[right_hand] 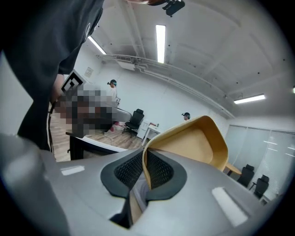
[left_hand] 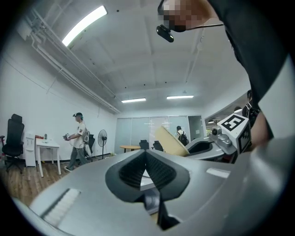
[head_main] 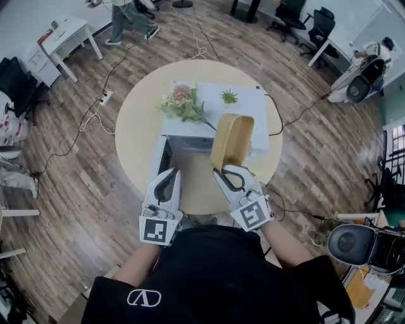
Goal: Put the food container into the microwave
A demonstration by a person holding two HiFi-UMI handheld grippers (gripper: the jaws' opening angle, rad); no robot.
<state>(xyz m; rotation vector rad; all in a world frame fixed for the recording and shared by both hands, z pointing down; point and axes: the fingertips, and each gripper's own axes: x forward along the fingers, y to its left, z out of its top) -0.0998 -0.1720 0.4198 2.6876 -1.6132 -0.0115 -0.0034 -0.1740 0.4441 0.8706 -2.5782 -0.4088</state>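
Note:
A tan food container (head_main: 232, 140) is held up on its edge over the round table (head_main: 135, 142), in front of the white microwave (head_main: 247, 109). My right gripper (head_main: 223, 172) is shut on its lower rim. In the right gripper view the container (right_hand: 196, 143) rises from between the pads of the right gripper (right_hand: 144, 162). The microwave's door (head_main: 158, 159) stands open to the left, and its cavity (head_main: 190, 145) shows dark. My left gripper (head_main: 169, 177) hovers in front of the open door, shut and holding nothing. The left gripper view shows the left gripper (left_hand: 146, 159), the container (left_hand: 170, 140) and the right gripper (left_hand: 209, 145).
A flower bunch (head_main: 183, 101) and a small green plant (head_main: 229, 97) sit on top of the microwave. A cable runs off the table to the right (head_main: 297, 117). Desks (head_main: 63, 37), office chairs (head_main: 316, 28) and a walking person (head_main: 130, 16) are around the room.

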